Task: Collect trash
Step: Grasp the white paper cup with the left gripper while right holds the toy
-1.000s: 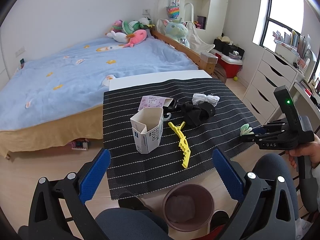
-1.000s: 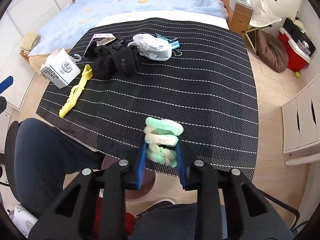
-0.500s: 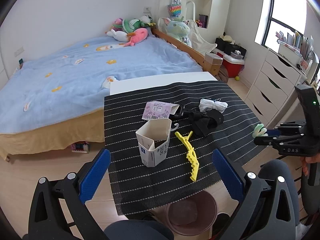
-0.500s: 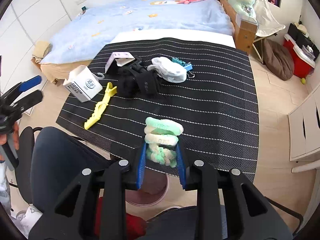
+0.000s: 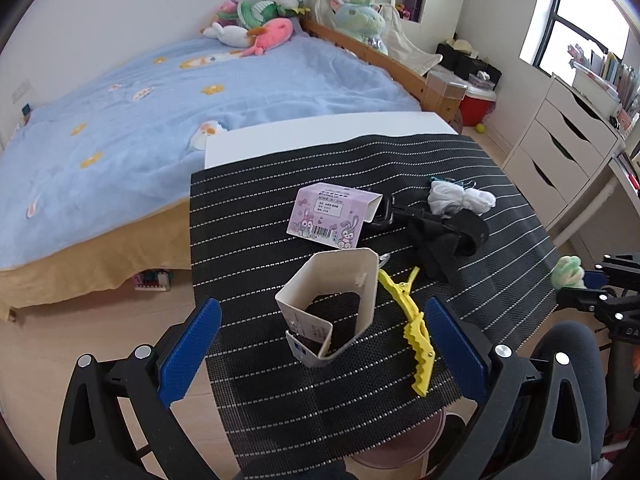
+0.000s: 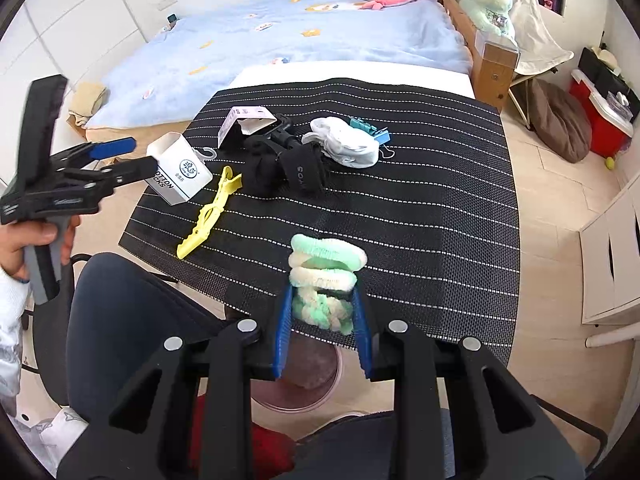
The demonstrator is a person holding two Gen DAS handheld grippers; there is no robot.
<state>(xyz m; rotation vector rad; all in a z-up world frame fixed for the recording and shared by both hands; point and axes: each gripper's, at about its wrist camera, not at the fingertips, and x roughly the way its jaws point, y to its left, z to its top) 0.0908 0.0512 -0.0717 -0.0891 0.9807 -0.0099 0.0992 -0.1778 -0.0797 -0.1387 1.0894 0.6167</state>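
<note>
- My left gripper (image 5: 320,332) had jaws spread wide, nothing between them; the white sock carton (image 5: 330,304) sat dead ahead in the gap, open mouth facing up toward me
- Carton lay at the near-left corner of the striped mat (image 5: 460,160), tipped on its side, long axis running roughly away from me
- Left hand was clearly the nearer one; my right gripper (image 6: 322,316) was busy, pinched narrow on a fluffy green-and-cream scrunchie bundle (image 6: 324,268)
- Yellow hair clip (image 5: 408,324) lay just right of the carton, close to my right pad, so I judged it a snag risk on closing
- Right view showed the printed side of the carton (image 6: 180,172) and the pink bin (image 6: 308,376) right below the scrunchie bundle; left view showed only the rim of the bin (image 5: 400,444) under the mat edge
- Left view showed the carton was hollow; right view didn't
</note>
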